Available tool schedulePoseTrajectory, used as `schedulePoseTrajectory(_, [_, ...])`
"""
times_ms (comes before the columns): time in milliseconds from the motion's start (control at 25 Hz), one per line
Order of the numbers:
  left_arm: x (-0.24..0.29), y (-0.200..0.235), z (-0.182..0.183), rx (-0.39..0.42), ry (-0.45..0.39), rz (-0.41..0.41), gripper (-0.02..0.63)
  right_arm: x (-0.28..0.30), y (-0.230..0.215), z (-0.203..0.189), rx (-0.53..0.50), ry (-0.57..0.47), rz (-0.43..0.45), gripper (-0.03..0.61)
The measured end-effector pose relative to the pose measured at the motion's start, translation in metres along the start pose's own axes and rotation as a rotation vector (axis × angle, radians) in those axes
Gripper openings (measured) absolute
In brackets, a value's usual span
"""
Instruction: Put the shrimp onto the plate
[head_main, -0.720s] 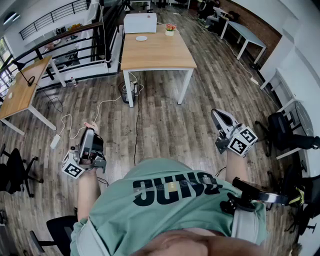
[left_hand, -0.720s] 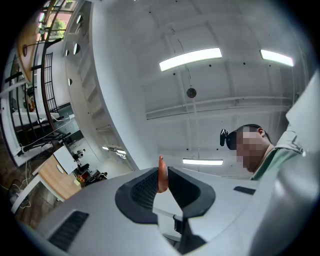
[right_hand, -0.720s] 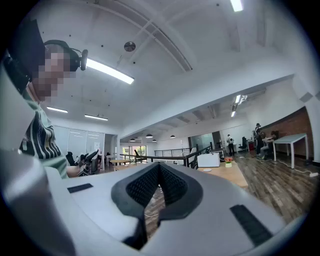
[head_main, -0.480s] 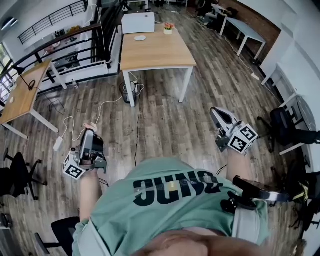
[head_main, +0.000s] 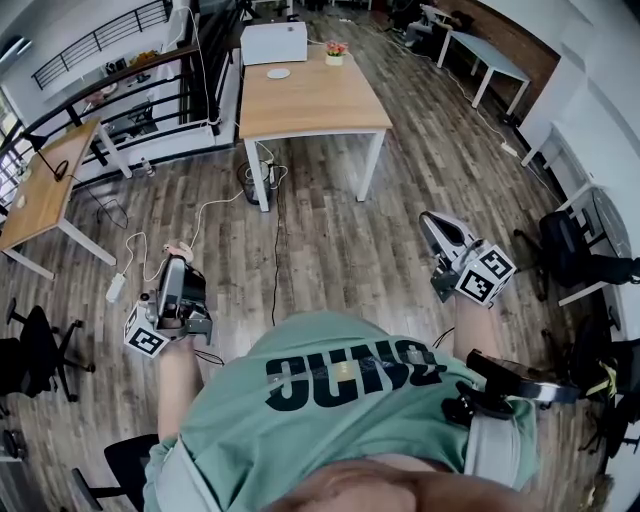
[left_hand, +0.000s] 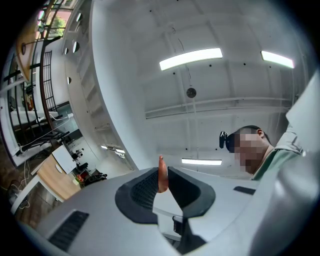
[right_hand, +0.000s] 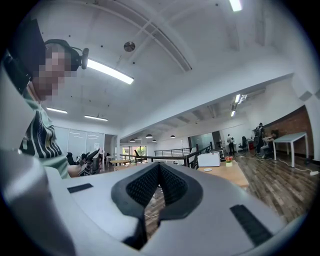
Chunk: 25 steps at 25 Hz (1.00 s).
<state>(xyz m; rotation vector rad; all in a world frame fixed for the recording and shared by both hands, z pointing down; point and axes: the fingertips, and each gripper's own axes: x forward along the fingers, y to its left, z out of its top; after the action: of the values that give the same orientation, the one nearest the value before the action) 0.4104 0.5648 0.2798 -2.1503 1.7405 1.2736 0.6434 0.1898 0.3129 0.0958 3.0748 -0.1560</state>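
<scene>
In the left gripper view a thin orange-pink shrimp (left_hand: 161, 174) stands upright between the dark pads, and my left gripper (left_hand: 161, 176) is shut on it, pointing up at the ceiling. The head view shows that gripper (head_main: 179, 258) low on the left over the wooden floor, the shrimp (head_main: 179, 247) sticking out at its tip. My right gripper (head_main: 429, 222) is held at the right, shut and empty, its pads (right_hand: 150, 186) meeting at the tips. A small white plate (head_main: 279, 73) lies on the wooden table (head_main: 330, 110) far ahead; the same plate (right_hand: 207, 169) shows small in the right gripper view.
A white box (head_main: 273, 43) and a small flower pot (head_main: 335, 52) stand at the table's far end. Cables (head_main: 275, 250) trail over the floor between me and the table. Another desk (head_main: 40, 185) stands left, a black chair (head_main: 30, 340) beside it, railings behind.
The head view has tipped slightly, so the table sits a little higher in it. Both grippers keep their places and the shrimp stays gripped.
</scene>
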Motion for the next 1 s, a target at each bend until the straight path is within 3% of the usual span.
schedulePoseTrajectory(680, [-0.017,0.039,0.038,-0.019,0.007,-0.019,0.063,0.039,0.026,-0.003,0.023,0.007,-0.019,0.005])
schedulePoseTrajectory(800, [-0.029,0.048,0.053,-0.058,-0.014,-0.021,0.063,0.055,0.035,-0.006,0.030,0.014,-0.028,0.005])
schedulePoseTrajectory(1000, [-0.058,0.064,0.071,-0.045,-0.010,-0.002,0.063,0.085,0.056,-0.012,0.023,0.035,-0.022,0.005])
